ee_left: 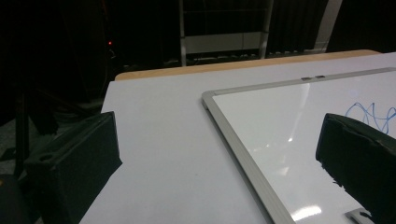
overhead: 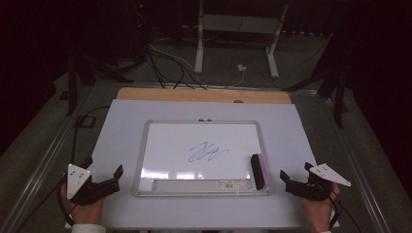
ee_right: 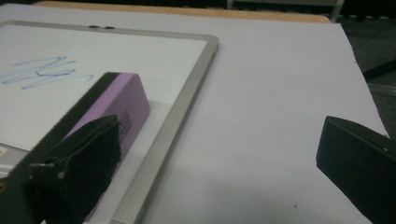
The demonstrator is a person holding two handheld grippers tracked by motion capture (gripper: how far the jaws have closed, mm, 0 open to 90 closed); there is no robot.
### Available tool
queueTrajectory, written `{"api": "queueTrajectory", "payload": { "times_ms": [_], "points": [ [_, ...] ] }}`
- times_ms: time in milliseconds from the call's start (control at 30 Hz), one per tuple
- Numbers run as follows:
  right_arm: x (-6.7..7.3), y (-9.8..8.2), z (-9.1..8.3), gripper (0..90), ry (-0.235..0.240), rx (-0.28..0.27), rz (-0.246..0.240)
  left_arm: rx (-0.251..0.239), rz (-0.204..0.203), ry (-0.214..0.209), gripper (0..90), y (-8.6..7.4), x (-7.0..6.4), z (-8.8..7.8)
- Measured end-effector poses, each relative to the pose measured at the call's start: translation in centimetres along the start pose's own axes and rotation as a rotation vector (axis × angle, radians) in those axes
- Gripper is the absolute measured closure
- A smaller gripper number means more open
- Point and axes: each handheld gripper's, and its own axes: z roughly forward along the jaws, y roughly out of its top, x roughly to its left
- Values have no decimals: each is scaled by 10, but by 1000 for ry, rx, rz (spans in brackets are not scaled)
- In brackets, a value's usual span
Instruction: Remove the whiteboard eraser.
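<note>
A silver-framed whiteboard [overhead: 201,124] lies flat in the middle of the table, with a blue scribble [overhead: 206,152] near its centre. A purple eraser with a black felt side [overhead: 258,170] rests on the board by its right edge, and the right gripper view has it [ee_right: 116,100] just ahead of the left jaw. My left gripper [overhead: 104,175] is open on the table left of the board, nothing between its jaws. My right gripper [overhead: 297,174] is open right of the board, close to the eraser but apart from it.
A white sheet [overhead: 121,131] covers the table, with a wooden edge [overhead: 204,95] at the far side. A marker tray [overhead: 194,185] runs along the board's near edge. Cables [overhead: 165,63] and a stand's legs [overhead: 272,53] lie on the floor beyond.
</note>
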Motion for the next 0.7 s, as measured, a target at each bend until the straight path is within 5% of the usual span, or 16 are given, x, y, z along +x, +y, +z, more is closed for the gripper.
{"api": "queueTrajectory", "payload": {
  "times_ms": [700],
  "points": [
    [-5, 13, -8, 6, 57, -52, 35, 13, 2, -4, 5, -3, 0, 3]
  ]
}}
